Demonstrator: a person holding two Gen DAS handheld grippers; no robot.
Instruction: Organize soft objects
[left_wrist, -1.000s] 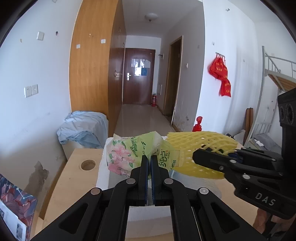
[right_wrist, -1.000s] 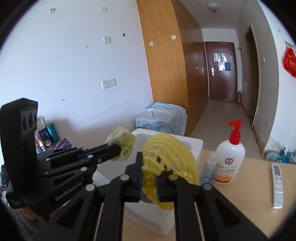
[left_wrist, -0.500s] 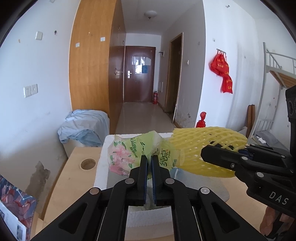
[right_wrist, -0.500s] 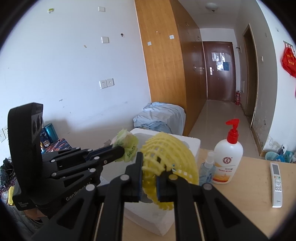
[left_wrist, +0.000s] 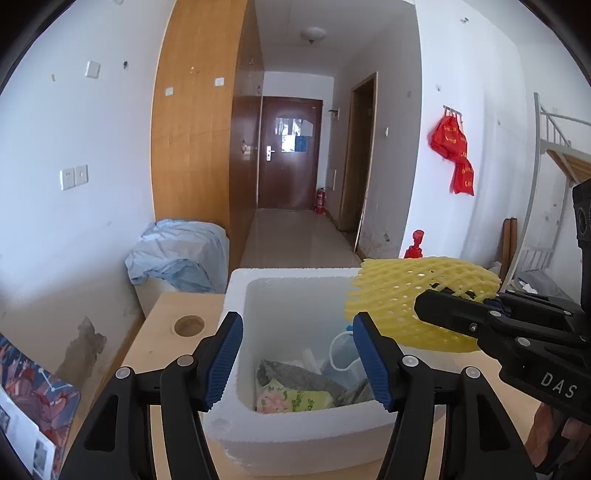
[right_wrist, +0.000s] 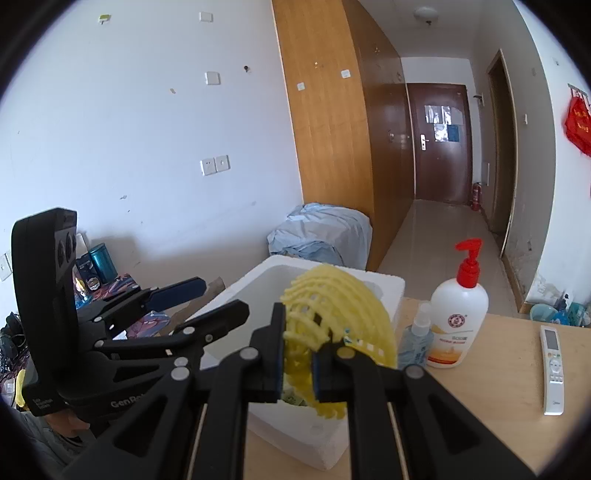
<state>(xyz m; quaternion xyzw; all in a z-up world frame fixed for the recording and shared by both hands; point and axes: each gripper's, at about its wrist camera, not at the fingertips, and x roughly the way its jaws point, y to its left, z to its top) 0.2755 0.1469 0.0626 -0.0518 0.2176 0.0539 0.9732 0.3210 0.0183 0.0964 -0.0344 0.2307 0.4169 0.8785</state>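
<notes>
Our left gripper (left_wrist: 297, 356) gapes empty above the foam box (left_wrist: 295, 435); our right gripper (right_wrist: 297, 363) pinches the yellow foam net (right_wrist: 340, 314) between its fingers.

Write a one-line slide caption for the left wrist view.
Left gripper open above a white foam box holding a green tissue pack, while the right gripper holds a yellow foam net at its rim.

left gripper (left_wrist: 297, 356) spread wide; right gripper (right_wrist: 297, 363) clamped
</notes>
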